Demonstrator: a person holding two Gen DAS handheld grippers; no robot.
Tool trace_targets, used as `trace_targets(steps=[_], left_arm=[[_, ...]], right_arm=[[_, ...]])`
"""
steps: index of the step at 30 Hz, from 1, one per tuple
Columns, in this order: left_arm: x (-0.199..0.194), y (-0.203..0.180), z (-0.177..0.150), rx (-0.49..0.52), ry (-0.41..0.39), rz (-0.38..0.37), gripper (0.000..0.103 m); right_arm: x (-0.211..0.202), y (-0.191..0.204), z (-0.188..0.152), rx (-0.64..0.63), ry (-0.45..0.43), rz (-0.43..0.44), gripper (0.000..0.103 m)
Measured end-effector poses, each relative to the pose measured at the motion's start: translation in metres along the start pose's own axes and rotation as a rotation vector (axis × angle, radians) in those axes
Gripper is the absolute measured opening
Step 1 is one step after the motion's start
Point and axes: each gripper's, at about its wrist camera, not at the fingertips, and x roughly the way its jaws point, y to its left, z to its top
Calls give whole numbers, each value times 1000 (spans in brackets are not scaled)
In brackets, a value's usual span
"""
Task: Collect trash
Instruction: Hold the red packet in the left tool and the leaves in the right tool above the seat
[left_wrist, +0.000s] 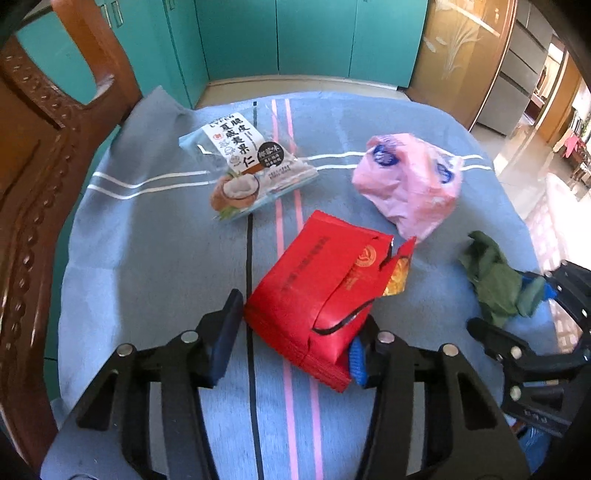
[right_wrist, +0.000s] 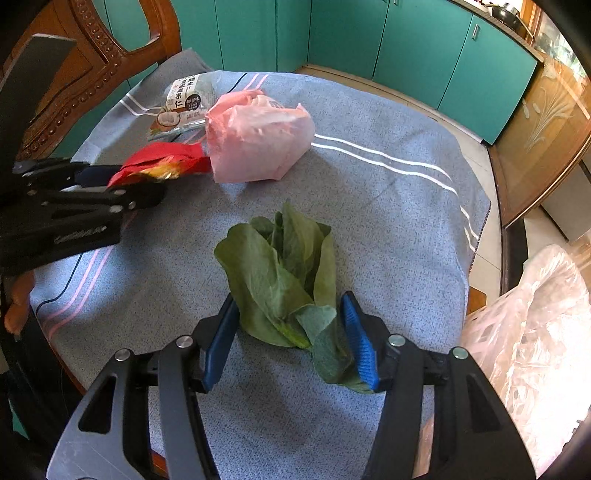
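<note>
A torn red wrapper (left_wrist: 317, 288) lies on the blue cloth between the open fingers of my left gripper (left_wrist: 291, 343); it also shows in the right wrist view (right_wrist: 162, 160). Wilted green leaves (right_wrist: 284, 273) lie between the open fingers of my right gripper (right_wrist: 291, 339), touching the right pad; they also show in the left wrist view (left_wrist: 491, 277). A crumpled pink plastic bag (left_wrist: 410, 184) (right_wrist: 258, 136) and a white-and-blue snack packet (left_wrist: 247, 162) (right_wrist: 181, 105) lie farther back.
A round table with a striped blue cloth (left_wrist: 147, 236) (right_wrist: 388, 206). A carved wooden chair (left_wrist: 44, 147) stands at the left. Teal cabinets (right_wrist: 406, 44) line the back. A clear plastic bag (right_wrist: 535, 332) hangs beyond the table's right edge.
</note>
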Motion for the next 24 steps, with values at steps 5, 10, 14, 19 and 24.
trace_targets(steps=[5, 10, 14, 19, 24], left_arm=[[-16, -2, -12, -21, -26, 2, 52], [-25, -5, -23, -20, -31, 2, 52], [-31, -4, -31, -27, -27, 4, 52], [-36, 0, -39, -43, -21, 0, 52], [-33, 4, -42, -51, -15, 3, 52]], right_arm=[[0, 1, 0, 0, 0, -1, 56], [0, 1, 0, 0, 0, -2, 60], [0, 0, -2, 1, -1, -3, 60], [0, 0, -2, 5, -3, -3, 60], [-1, 0, -3, 7, -14, -2, 46]])
